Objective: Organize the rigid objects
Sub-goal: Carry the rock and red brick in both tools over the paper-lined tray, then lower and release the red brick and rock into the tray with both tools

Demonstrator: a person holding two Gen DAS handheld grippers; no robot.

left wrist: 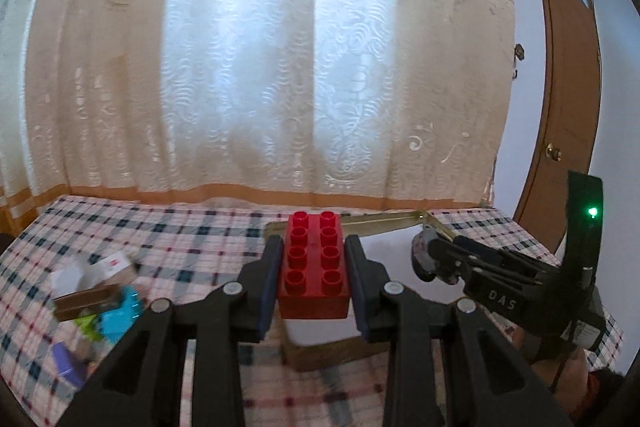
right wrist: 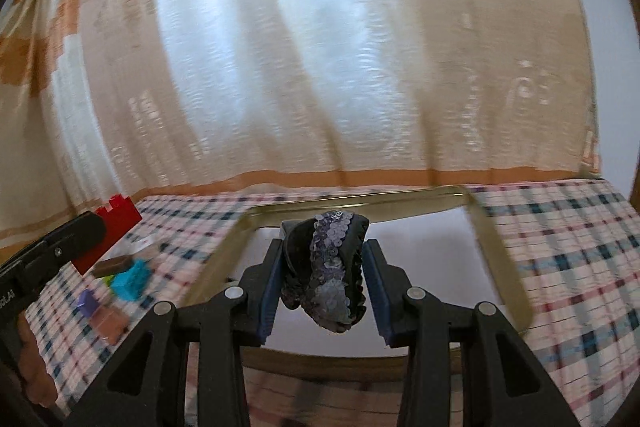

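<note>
Eight round studs top the glossy red brick point(left wrist: 313, 269) clamped lengthwise in the left hand-held gripper point(left wrist: 313, 281).

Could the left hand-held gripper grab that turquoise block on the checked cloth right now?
Probably not yet. The left hand-held gripper is already clamped on a red brick, so its jaws are full. The turquoise block itself lies uncovered among other small pieces.

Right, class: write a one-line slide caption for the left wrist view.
Left gripper holds a red brick above the tray; right gripper alongside grips a sequinned item.
</note>
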